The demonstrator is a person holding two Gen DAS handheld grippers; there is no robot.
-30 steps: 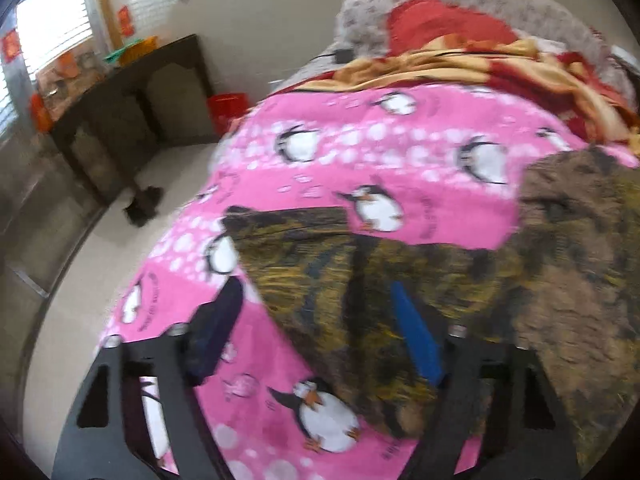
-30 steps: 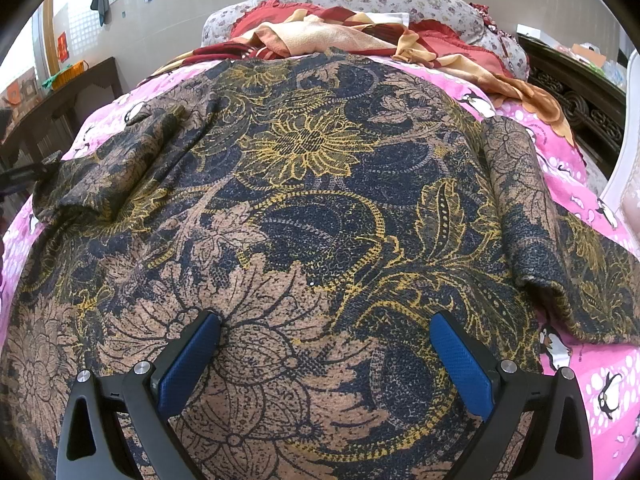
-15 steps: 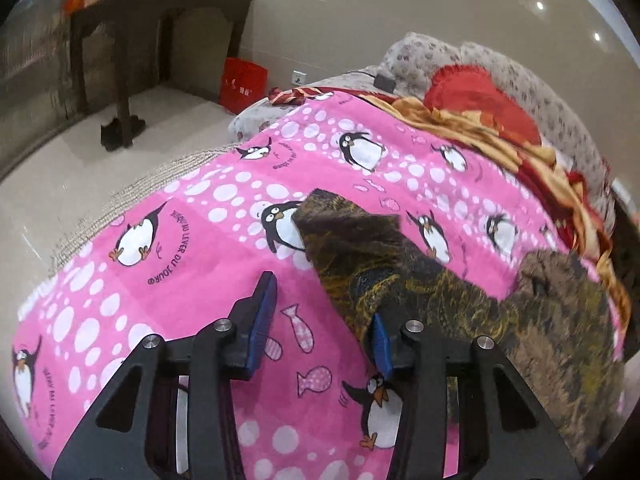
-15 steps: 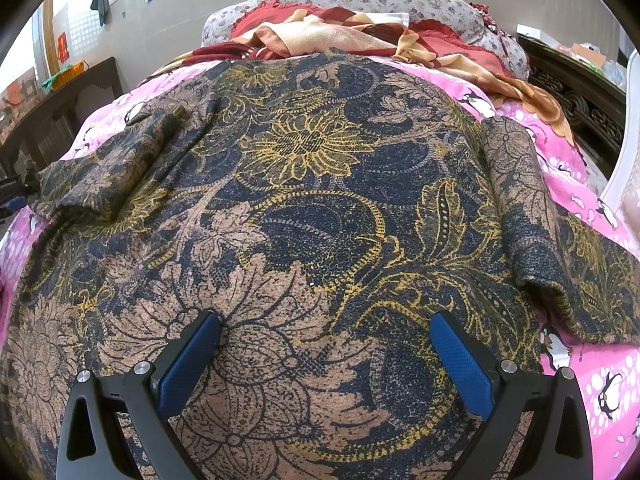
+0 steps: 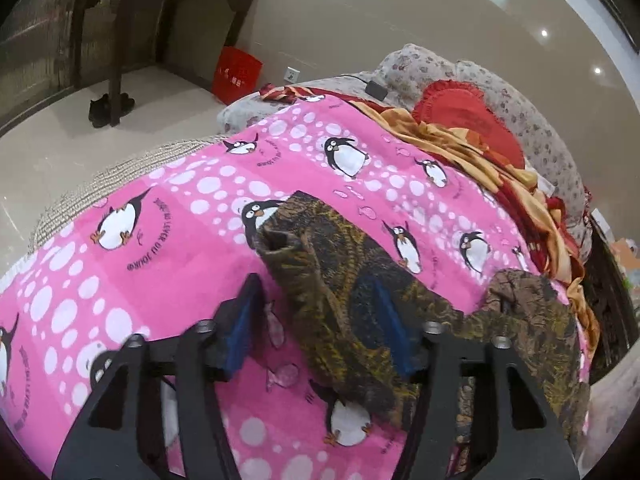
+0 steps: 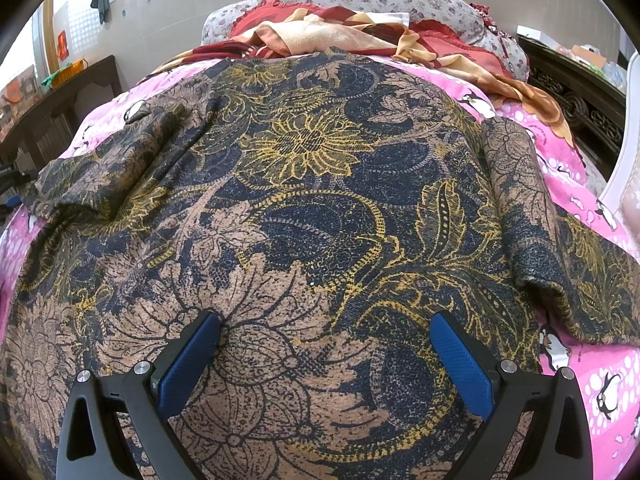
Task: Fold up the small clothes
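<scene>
Patterned garment [image 6: 312,200]: dark blue, tan and yellow floral knit, spread flat across the pink penguin blanket [image 5: 168,264] on the bed. Its right sleeve [image 6: 520,208] lies folded inward along the body; its left sleeve [image 5: 320,264] stretches out over the blanket, the cuff opening at its far end.

Left gripper [image 5: 320,328]: fingers parted to a moderate gap, straddling the left sleeve; blurred, and nothing visibly pinched between the pads. Bare blanket lies to its left, out to the mattress edge and floor.

Right gripper [image 6: 324,356]: fingers spread wide, low over the garment's lower body, holding nothing.

Bedding heap [image 6: 360,36]: red and tan, beyond the garment's top edge.

Dark side table [image 5: 160,8]: stands against the wall, well apart from the bed.
</scene>
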